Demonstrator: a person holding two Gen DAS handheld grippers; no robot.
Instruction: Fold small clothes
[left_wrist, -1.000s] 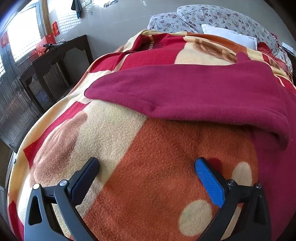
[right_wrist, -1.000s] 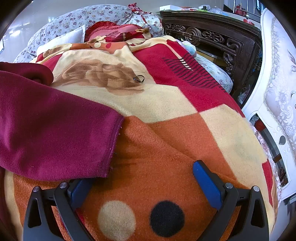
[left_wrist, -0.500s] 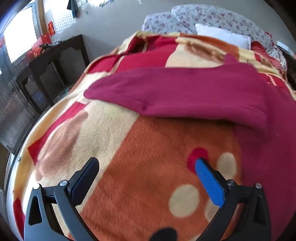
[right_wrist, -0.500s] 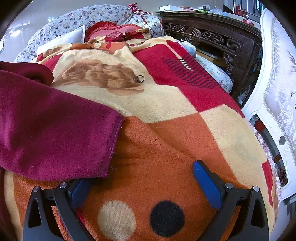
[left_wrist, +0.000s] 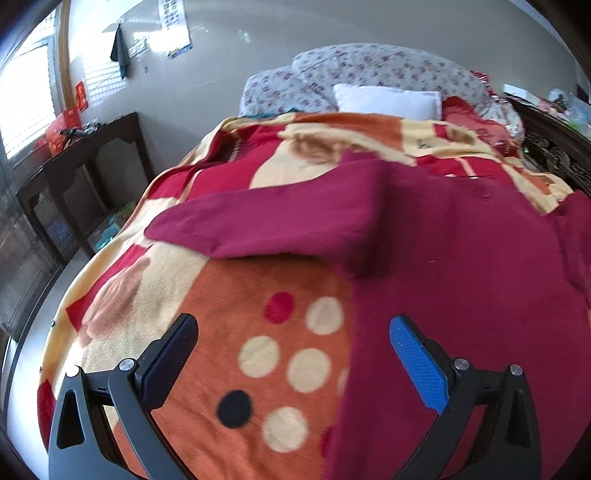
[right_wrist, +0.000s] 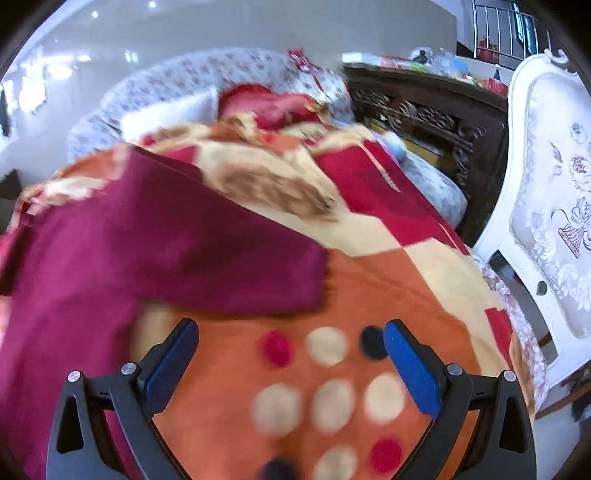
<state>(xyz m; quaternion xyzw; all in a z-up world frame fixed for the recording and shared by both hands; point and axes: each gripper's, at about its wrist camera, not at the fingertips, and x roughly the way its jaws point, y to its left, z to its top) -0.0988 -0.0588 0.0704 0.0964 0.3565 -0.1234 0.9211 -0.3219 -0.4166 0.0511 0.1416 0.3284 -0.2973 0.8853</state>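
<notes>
Left wrist: both grippers (left_wrist: 293, 341) (right_wrist: 290, 345), wide and empty, have risen off the maroon garment (left_wrist: 461, 258).

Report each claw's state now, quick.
Left claw: open, holding nothing, above the blanket.
Right claw: open, holding nothing.

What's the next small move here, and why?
Probably bring the right tool forward onto the cuff end of the maroon garment's sleeve. Both tools are open and empty, the left tool too, and the sleeve lies spread outward on the blanket, not yet folded in.
</notes>
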